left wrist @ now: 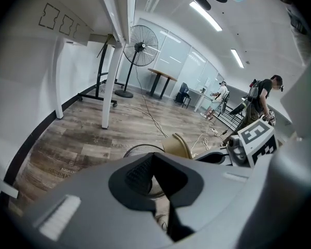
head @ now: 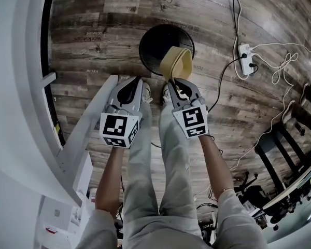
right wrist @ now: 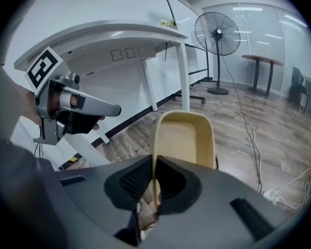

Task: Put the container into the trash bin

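A round black trash bin (head: 158, 43) stands on the wood floor straight ahead of my feet. My right gripper (head: 174, 80) is shut on the side wall of a tan, open-topped container (head: 177, 62), which hangs tilted over the bin's near right rim. In the right gripper view the container (right wrist: 184, 136) rises just past the jaws (right wrist: 154, 161), which pinch its left wall. My left gripper (head: 132, 82) hovers beside it to the left, shut and holding nothing. The left gripper view shows its closed jaws (left wrist: 153, 157), the bin's rim (left wrist: 137, 148) and the container (left wrist: 177, 146) beyond.
A white table frame and leg (head: 83, 123) run along the left. A power strip with cables (head: 244, 58) lies right of the bin, and black furniture legs (head: 285, 139) stand farther right. A standing fan (left wrist: 141, 45) and a person (left wrist: 262, 95) are far off.
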`<state>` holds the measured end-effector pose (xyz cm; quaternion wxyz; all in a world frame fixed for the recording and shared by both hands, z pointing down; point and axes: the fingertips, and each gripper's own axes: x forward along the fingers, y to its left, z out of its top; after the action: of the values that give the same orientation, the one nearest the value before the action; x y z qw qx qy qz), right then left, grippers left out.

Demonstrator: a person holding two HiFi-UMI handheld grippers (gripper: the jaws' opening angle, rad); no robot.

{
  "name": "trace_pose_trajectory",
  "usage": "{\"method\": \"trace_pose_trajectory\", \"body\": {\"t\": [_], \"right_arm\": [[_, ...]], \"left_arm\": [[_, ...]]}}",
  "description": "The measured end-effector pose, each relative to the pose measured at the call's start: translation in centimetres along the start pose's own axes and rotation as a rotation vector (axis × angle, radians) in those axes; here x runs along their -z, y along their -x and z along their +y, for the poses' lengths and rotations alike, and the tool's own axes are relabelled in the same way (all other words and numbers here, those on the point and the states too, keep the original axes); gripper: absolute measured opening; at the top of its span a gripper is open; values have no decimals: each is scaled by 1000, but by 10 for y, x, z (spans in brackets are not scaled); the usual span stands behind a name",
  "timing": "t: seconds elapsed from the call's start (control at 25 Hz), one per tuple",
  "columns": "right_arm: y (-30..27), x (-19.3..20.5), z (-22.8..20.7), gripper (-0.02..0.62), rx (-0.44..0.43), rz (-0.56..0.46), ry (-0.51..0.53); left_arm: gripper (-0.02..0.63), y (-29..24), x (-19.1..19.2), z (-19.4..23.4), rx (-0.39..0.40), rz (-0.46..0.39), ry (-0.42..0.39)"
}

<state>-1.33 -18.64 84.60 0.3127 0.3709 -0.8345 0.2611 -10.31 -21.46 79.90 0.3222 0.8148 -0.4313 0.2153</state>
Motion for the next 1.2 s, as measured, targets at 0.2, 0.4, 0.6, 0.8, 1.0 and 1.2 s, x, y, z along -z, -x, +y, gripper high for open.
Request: {"method": "trace_pose_trajectory", "body": {"t": [0.2, 0.4, 0.6, 0.8, 1.0, 1.2], "right_arm": [[-24, 5, -4, 31, -16, 43, 78], [-45, 10, -10, 31, -43, 121, 216], [-67, 22, -13, 31, -84, 210, 379], [-88, 27, -17, 32, -110, 280, 530], [-106, 43, -23, 32, -132, 380, 667], [-120, 58, -30, 32, -144, 467, 765]], "left_arm": [[9, -6, 3, 3, 6, 7, 4], [9, -9, 1, 7, 8, 9, 8], [9, -12, 0, 11, 6, 15, 14], [9, -14, -2, 16, 2, 18, 14], [9, -14, -2, 21, 0, 23, 30], [9, -15, -3, 22, 5, 25, 30]]}}
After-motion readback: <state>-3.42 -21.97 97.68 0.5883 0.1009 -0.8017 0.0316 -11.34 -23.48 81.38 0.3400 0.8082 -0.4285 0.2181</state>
